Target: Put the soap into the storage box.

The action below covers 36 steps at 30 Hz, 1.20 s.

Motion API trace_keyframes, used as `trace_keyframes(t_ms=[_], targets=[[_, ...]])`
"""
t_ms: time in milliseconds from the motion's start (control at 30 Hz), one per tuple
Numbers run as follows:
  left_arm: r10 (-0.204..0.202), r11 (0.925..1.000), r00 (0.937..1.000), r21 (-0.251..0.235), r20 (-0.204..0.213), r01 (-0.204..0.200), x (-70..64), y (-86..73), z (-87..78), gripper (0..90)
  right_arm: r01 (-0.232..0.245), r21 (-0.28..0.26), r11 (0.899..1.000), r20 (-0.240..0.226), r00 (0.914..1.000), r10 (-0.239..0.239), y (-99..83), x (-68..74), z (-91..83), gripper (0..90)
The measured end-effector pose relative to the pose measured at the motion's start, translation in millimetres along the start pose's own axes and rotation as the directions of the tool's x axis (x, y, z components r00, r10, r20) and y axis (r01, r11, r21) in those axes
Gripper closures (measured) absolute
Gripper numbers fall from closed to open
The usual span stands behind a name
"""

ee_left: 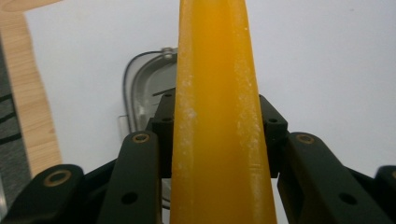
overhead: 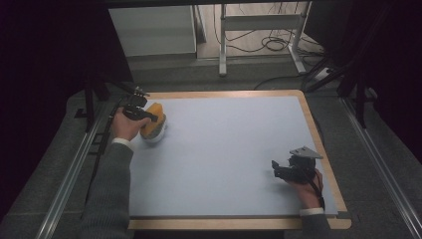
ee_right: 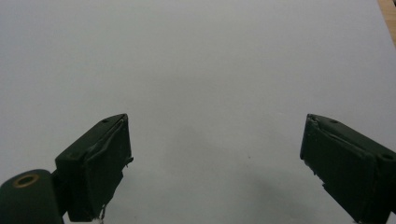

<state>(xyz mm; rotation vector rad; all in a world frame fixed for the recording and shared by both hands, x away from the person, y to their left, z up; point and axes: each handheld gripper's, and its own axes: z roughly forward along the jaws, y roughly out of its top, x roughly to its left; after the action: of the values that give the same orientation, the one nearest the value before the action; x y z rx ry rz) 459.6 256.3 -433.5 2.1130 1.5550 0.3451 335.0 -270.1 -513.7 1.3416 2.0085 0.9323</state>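
Note:
A flat orange-yellow piece [overhead: 155,113] stands on edge at the table's far left, and my left gripper [overhead: 149,117] is shut on it. In the left gripper view the piece [ee_left: 217,70] runs up the middle, seen edge-on, with a black jaw pressed to each side of it. Under and behind it lies a clear container [ee_left: 144,79] with a grey rim, showing as a pale shape [overhead: 155,135] in the high view. Whether the piece touches the container I cannot tell. My right gripper [overhead: 278,167] hovers near the front right of the table, open [ee_right: 215,154], with nothing between its jaws.
A pale blue-grey mat [overhead: 229,149] covers the tabletop inside a wooden border [overhead: 224,93]. Metal rails [overhead: 69,174] run along both sides of the table. Beyond the far edge stand a white frame's legs [overhead: 222,45] and loose cables [overhead: 273,42] on the floor.

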Motion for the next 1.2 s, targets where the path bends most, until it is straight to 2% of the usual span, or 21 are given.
trace_keyframes(t_ms=[200, 367, 633, 700, 800, 933, 1133, 1200], targets=[[-0.039, 0.9992, 0.9992, -0.009, 0.005, 0.039, 6.6, -0.9, 7.0, 61.0, 0.0, 0.0, 1.0, 0.0, 1.0, 0.0, 0.1, -0.1, -0.5, 8.6], [-0.048, 0.9989, 0.9988, 0.001, 0.006, 0.048, 10.2, -0.3, 13.4, 61.0, -0.004, -0.003, 1.0, 0.002, 1.0, 0.004, 0.1, -0.5, -1.0, 8.6], [-0.08, 0.9966, 0.9968, -0.018, -0.002, 0.08, 13.8, -1.8, 20.3, 61.0, -0.005, -0.002, 1.0, 0.004, 1.0, 0.005, 0.0, -1.3, -1.4, 8.6], [-0.079, 0.9967, 0.9968, -0.017, -0.011, 0.079, 14.2, -2.4, 22.2, 61.0, -0.005, -0.002, 1.0, 0.003, 1.0, 0.005, 0.0, -1.1, -1.4, 8.6], [-0.082, 0.9966, 0.9966, 0.0, -0.001, 0.082, 14.2, -3.2, 25.6, 61.0, -0.005, -0.001, 1.0, 0.001, 1.0, 0.005, 0.0, -0.6, -1.1, 8.6], [-0.092, 0.9957, 0.9957, -0.011, 0.002, 0.092, 13.4, -4.2, 28.8, 60.9, 0.0, 0.003, 1.0, 0.0, 1.0, 0.0, -0.3, -0.4, -0.4, 8.6], [-0.087, 0.9961, 0.9962, 0.016, 0.002, 0.087, 12.8, -6.5, 35.8, 60.7, -0.002, 0.003, 1.0, -0.001, 1.0, 0.002, -0.4, -0.8, -0.4, 8.6], [-0.084, 0.9965, 0.9965, -0.003, -0.008, 0.084, 12.4, -7.7, 34.7, 59.3, -0.001, 0.003, 1.0, 0.0, 1.0, 0.001, -0.4, -0.6, -0.4, 8.6]])
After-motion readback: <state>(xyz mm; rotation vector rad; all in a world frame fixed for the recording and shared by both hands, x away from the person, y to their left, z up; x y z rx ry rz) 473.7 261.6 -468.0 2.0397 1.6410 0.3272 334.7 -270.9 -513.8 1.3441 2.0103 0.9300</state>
